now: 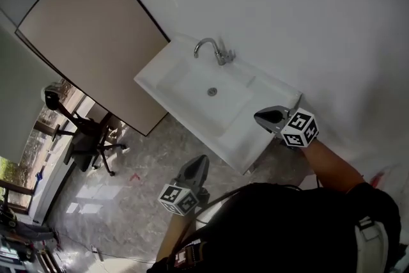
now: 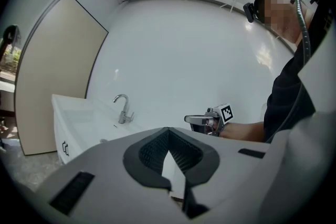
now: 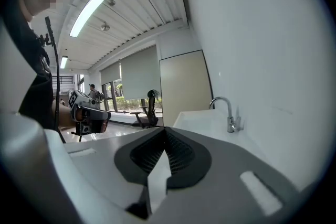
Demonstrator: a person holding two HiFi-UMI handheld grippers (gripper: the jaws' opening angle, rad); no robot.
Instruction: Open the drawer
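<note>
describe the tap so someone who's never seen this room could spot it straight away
On the white wall hangs a white basin, beside a tall beige panel. At the basin's back edge, against the wall, stands the tap. It is the only shiny metal piece rising above the basin, with a spout hooked over the bowl.

The sink (image 1: 152, 76) is glossy white, ceramic by its look; its tap (image 1: 214, 51) is bright polished metal. The wall (image 1: 287, 3) is matt white, the floor (image 1: 128, 214) polished veined stone (it mirrors the daylight). Left gripper (image 2: 168, 131) and right gripper (image 3: 164, 131) have matt grey plastic shells and ribbed black pads (image 2: 152, 152).
</note>
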